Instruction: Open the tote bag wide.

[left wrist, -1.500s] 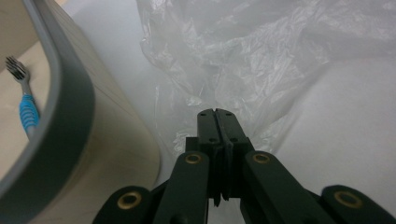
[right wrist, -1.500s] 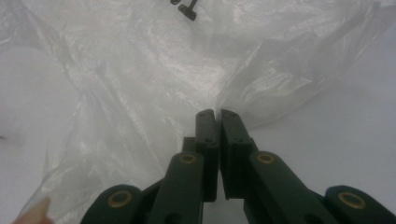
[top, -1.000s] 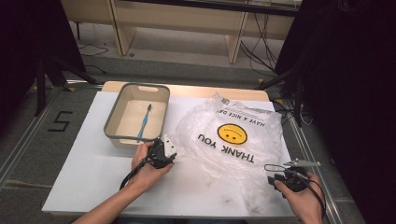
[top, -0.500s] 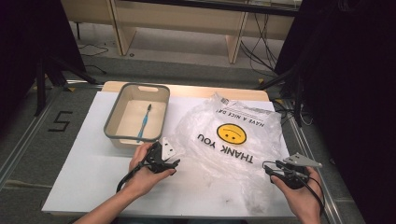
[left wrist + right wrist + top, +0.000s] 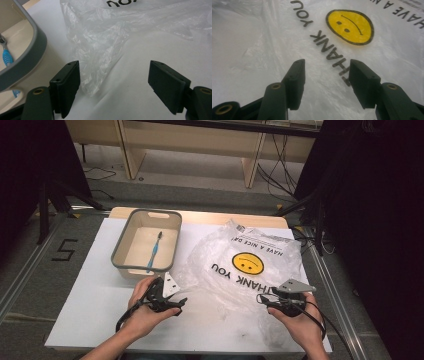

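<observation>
A clear plastic bag [image 5: 250,265] printed with a yellow smiley and "THANK YOU" lies flat on the white table [image 5: 90,295]. My left gripper [image 5: 179,303] sits at the bag's near left corner. Its jaws have just been opening, and in the left gripper view [image 5: 115,82] they stand wide apart, with the crumpled bag corner [image 5: 97,57] just beyond them and untouched. My right gripper [image 5: 261,299] is at the bag's near right edge. Its jaws have also just been opening, and they hang open [image 5: 325,80] over the printed film [image 5: 332,55], gripping nothing.
A grey-rimmed beige bin [image 5: 122,247] stands left of the bag and holds a blue toothbrush [image 5: 154,251]. The bin's rim [image 5: 32,50] is close beside my left gripper. Bare table lies to the near left. Wooden shelving stands beyond the table.
The left hand has drawn back toward the person from beside the bin. The right hand has slid left along the bag's near edge. The bag, bin and toothbrush have stayed put.
</observation>
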The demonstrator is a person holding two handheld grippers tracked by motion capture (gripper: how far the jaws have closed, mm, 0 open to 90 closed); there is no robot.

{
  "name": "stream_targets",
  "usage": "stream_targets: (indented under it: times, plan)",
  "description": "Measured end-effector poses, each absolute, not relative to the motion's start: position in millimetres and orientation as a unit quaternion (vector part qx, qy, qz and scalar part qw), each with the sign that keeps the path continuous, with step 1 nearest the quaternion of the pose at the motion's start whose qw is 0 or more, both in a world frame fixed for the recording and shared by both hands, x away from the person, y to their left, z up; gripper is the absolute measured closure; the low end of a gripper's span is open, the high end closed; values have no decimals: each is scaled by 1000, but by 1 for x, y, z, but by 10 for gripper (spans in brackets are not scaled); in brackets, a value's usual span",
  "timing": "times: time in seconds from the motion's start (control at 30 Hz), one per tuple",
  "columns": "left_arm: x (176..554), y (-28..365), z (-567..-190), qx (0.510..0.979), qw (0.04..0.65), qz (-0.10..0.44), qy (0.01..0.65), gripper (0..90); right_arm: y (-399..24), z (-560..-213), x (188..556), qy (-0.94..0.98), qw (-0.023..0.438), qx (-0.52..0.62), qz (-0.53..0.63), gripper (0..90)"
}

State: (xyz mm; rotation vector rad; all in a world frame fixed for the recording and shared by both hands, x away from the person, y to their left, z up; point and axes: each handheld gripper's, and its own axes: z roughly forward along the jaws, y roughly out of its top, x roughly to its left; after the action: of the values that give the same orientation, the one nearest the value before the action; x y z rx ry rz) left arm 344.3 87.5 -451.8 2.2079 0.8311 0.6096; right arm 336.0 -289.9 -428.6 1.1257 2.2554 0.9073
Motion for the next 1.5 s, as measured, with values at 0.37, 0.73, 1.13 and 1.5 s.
stream_targets:
  times: [0.37, 0.73, 1.13, 1.5]
  plan:
    - [333, 99, -454, 847, 352, 233, 322, 247, -259, -443, 357, 850, 179, 366, 334, 504]
    - [331, 96, -456, 850, 347, 238, 319, 240, -233, -460, 369, 886, 145, 323, 300, 465]
    - [330, 92, -456, 853, 347, 235, 310, 243, -223, -469, 377, 902, 153, 310, 260, 751]
    - [327, 78, -455, 857, 363, 223, 290, 350, -220, -453, 374, 885, 174, 322, 287, 900]
